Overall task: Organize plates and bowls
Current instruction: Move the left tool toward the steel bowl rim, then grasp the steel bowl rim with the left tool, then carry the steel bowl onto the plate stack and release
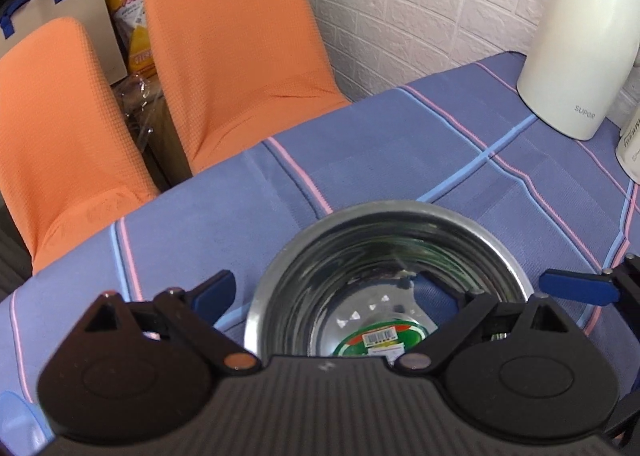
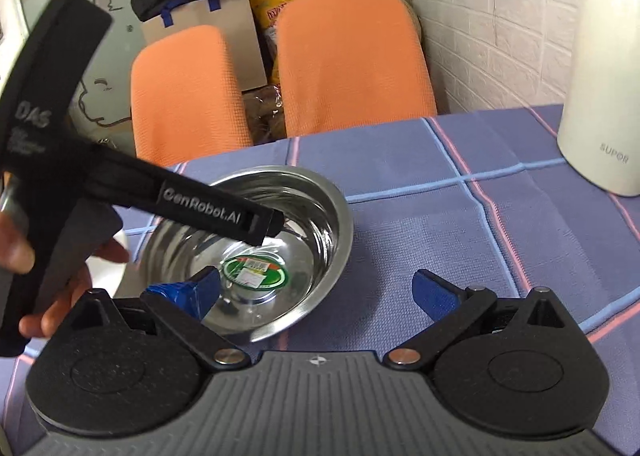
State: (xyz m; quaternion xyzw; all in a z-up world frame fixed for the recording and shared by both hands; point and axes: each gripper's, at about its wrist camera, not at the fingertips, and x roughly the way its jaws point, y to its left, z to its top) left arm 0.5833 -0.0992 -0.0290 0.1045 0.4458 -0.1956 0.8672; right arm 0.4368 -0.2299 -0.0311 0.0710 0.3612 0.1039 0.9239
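Observation:
A steel bowl [image 1: 392,284] with a green sticker inside stands on the blue striped tablecloth [image 1: 360,160]. My left gripper [image 1: 320,290] is open; its left finger is outside the bowl's left rim and its right finger is inside the bowl. In the right wrist view the bowl [image 2: 280,256] sits at centre left, with the left gripper's black body [image 2: 192,204] reaching over it from the left. My right gripper [image 2: 316,288] is open, its left finger [image 2: 200,288] inside the bowl's near edge and its right finger [image 2: 436,296] over the cloth.
A white SUPOR kettle [image 1: 576,52] stands at the table's far right by the white brick wall; it also shows in the right wrist view [image 2: 604,104]. Two orange chairs [image 1: 236,48] stand behind the table's far edge, with bags behind them.

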